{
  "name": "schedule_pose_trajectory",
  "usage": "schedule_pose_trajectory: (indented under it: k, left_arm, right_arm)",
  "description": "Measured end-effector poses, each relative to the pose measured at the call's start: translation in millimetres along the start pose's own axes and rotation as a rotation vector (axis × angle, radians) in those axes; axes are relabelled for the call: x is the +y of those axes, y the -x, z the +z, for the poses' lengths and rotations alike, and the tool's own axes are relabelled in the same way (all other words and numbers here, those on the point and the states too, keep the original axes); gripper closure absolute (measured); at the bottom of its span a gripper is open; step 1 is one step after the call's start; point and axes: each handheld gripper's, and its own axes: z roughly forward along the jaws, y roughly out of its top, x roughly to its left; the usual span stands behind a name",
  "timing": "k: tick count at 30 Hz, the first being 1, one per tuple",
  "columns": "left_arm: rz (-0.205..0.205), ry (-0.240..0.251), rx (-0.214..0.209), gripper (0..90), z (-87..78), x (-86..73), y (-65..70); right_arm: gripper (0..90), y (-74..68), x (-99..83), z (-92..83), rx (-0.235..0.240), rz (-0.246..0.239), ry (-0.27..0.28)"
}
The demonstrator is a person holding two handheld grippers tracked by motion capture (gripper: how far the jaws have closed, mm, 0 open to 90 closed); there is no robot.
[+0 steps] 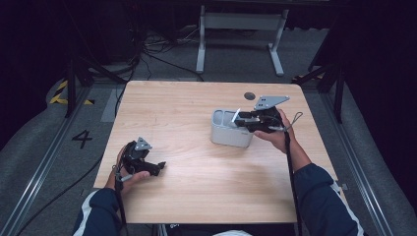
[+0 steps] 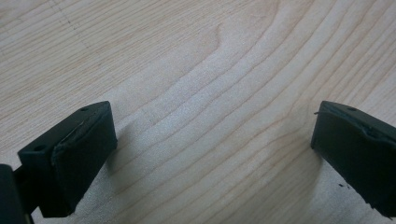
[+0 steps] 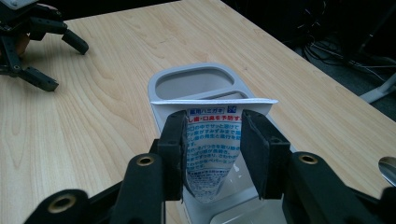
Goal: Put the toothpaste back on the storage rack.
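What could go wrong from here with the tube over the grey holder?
1. The right gripper pinches the soft toothpaste tube at its sides; it may slip or tilt on release.
2. The divided grey holder is unsteadied, since the open left gripper rests far off; a nudge could shift it.

Glossy printed tube [image 3: 212,154], matt grey plastic holder [image 3: 196,81], smooth pale wood table [image 3: 116,121].

Left gripper [image 1: 158,166]: black jointed frame, grey three-cornered plate on top, black cable trailing back. Jaw pads black, blocky, small screw holes, worn edges. Right gripper [image 3: 211,140]: black, brass-ringed rivets, larger grey plate, black cable. Sleeves [image 1: 322,196]: dark navy, white stripe.
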Motion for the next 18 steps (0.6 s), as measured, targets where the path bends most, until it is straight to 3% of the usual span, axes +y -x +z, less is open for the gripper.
schedule_pose_trajectory:
  k: [18]
  left_arm:
    - [0.000,0.000,0.000,0.5,0.0,0.0,0.0]
  right_arm:
    - [56.8,-3.5,-0.4,-3.4,-0.017,-0.010,-0.014]
